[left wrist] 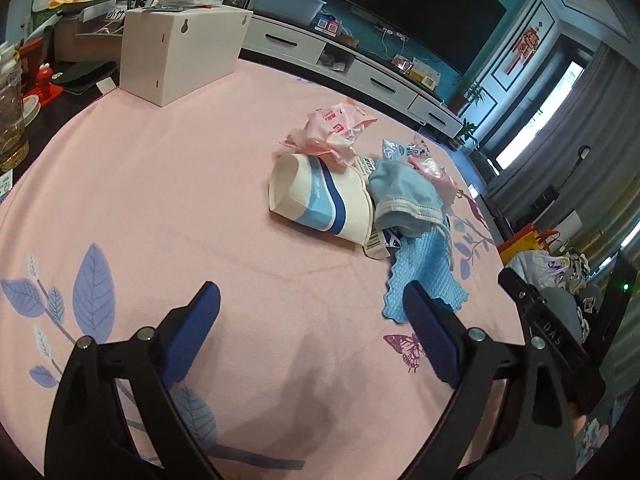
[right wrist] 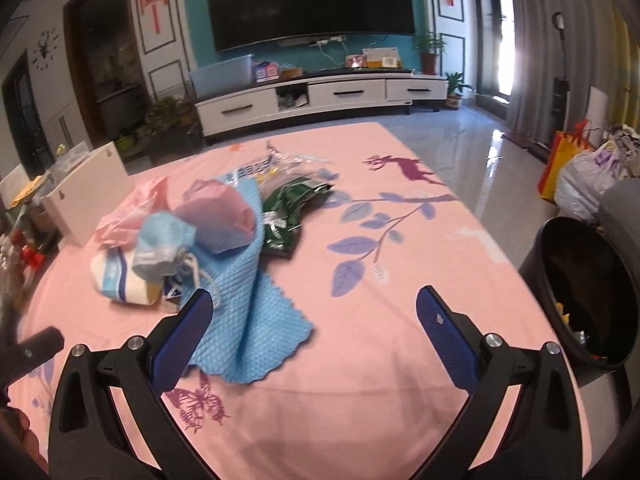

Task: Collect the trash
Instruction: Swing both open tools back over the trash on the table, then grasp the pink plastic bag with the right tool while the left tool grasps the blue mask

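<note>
A heap of trash lies on the pink tablecloth: a crushed paper cup on its side, pink wrappers, a blue face mask, a blue waffle cloth and a silver wrapper. The right wrist view shows the cup, mask, a pink mask, the cloth and a green wrapper. My left gripper is open and empty, near the heap. My right gripper is open and empty over the cloth's near edge.
A black trash bin with some trash inside stands off the table's right edge. A white box sits at the table's far left, with clutter and a jar beyond. A TV cabinet stands across the room.
</note>
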`<state>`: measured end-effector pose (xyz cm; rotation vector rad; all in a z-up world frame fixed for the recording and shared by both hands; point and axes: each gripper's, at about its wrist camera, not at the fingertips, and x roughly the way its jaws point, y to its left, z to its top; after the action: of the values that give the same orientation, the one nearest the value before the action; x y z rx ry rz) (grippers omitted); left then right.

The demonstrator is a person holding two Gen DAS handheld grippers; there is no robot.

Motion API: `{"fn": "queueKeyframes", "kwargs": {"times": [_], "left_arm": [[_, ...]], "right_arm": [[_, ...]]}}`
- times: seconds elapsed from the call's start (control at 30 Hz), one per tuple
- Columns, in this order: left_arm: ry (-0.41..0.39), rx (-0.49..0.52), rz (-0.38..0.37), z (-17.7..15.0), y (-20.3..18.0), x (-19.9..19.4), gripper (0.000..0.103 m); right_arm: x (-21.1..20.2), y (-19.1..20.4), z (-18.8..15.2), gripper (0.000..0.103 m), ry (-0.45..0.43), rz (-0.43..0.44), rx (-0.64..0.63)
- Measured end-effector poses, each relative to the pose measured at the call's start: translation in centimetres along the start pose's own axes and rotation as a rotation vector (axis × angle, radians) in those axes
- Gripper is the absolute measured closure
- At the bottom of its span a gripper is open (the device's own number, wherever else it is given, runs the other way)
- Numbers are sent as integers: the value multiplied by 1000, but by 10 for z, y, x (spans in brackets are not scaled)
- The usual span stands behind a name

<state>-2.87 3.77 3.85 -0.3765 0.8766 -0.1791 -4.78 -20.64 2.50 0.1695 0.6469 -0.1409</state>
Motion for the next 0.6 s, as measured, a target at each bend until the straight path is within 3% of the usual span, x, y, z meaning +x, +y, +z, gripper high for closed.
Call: {"fn": "queueKeyframes", "kwargs": {"times": [0.27, 0.43, 0.6], "left_arm": [[-17, -54, -19, 6, 11, -6, 26], [-16, -72, -28, 11, 16, -7, 32], [6, -93, -42, 15, 21, 1, 32]], "right_arm": [[3, 0, 2, 4, 44, 97, 63], [9, 5, 26, 6, 75, 142, 96], [40, 37, 73, 22, 138, 158, 74]]}}
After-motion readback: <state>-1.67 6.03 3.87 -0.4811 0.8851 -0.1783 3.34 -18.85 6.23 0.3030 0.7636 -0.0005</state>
